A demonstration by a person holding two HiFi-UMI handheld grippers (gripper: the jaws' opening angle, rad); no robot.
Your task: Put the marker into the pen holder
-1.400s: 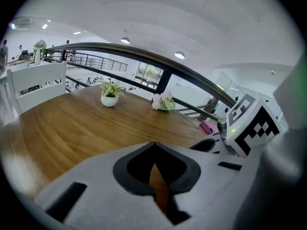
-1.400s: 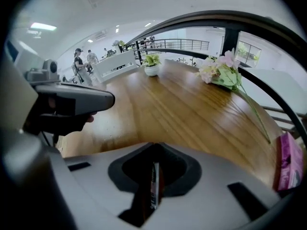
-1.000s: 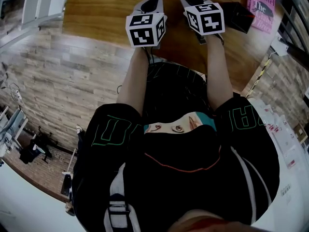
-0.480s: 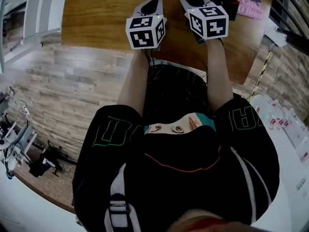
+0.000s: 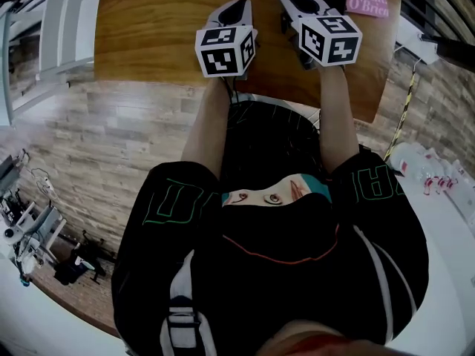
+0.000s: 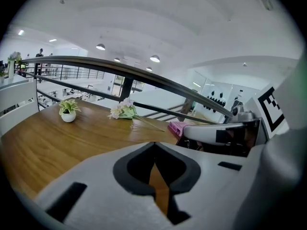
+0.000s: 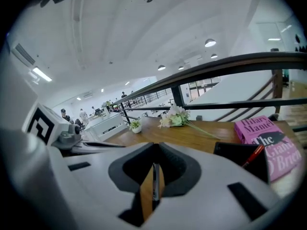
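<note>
- Right hand-held gripper [image 7: 154,163]: jaws closed on the marker [image 7: 155,183]. It is a thin dark stick standing upright in the slot, and it sits toward 1 side. A strip of wood colour shows beside it, so I judge the hold slim.
- Left hand-held gripper [image 6: 154,163]: jaws a narrow slot apart with nothing between them. Only the surface [image 6: 72,138] shows through. It is held beside the right one, the 2 level with each other in the head view.
- The pen holder [image 7: 237,158] is next out. It is a black box just ahead and right of the right jaws, and 1 red pen [image 7: 253,156] already leans in it. The marker is near it but not yet over the opening.
- The pink book [image 7: 271,140] lies just behind the holder.
- Further across are a flower sprig [image 7: 175,117] lying flat and a small potted plant [image 7: 136,126]. The railing [image 7: 230,63] stands past the far edge.

Risks, as I judge them:
- The off-centre grip may let the marker swivel or slide out on the way over.
- The tip may catch the holder's rim or knock the red pen if it comes in tilted.
- If the jaws part before the marker is over the mouth, it lands on the surface or the book and rolls.
- The holder looks light, so a side nudge could tip it.
</note>
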